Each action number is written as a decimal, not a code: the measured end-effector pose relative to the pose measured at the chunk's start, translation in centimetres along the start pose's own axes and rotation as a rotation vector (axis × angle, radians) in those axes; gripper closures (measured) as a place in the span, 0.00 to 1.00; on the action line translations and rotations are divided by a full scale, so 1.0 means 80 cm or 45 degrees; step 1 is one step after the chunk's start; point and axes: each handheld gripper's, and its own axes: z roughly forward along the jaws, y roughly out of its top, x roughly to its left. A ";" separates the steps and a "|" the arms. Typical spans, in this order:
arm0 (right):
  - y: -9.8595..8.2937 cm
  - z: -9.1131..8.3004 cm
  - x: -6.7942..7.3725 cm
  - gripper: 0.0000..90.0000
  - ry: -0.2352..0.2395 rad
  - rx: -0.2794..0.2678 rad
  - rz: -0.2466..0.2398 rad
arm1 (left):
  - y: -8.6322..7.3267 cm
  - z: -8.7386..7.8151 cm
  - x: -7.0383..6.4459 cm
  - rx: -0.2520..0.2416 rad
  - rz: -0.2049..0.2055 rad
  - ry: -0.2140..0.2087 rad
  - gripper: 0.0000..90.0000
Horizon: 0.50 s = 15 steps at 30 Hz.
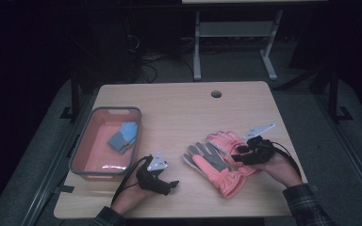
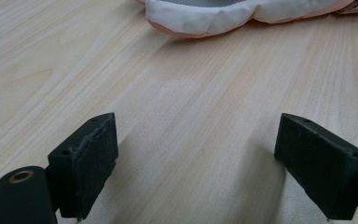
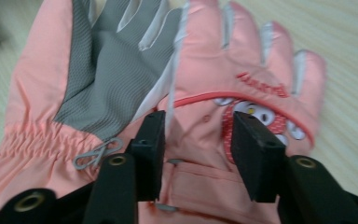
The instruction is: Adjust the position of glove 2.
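Two pink ski gloves lie at the table's centre right. One shows its grey palm; the other lies back up, partly beneath it. My right gripper sits on the back-up glove's cuff. Its jaws stand close together with the pink fabric and strap between them. My left gripper rests low over bare wood left of the gloves, jaws wide apart and empty. A white and pink glove fingertip lies ahead of it.
A grey-rimmed pink bin stands at the table's left and holds a pair of blue and grey gloves. A cable hole is near the far edge. The wooden top is bare behind the gloves.
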 end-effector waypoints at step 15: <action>-0.008 0.006 -0.008 0.93 -0.002 -0.009 0.019 | 0.000 0.000 0.000 0.004 0.001 -0.002 0.14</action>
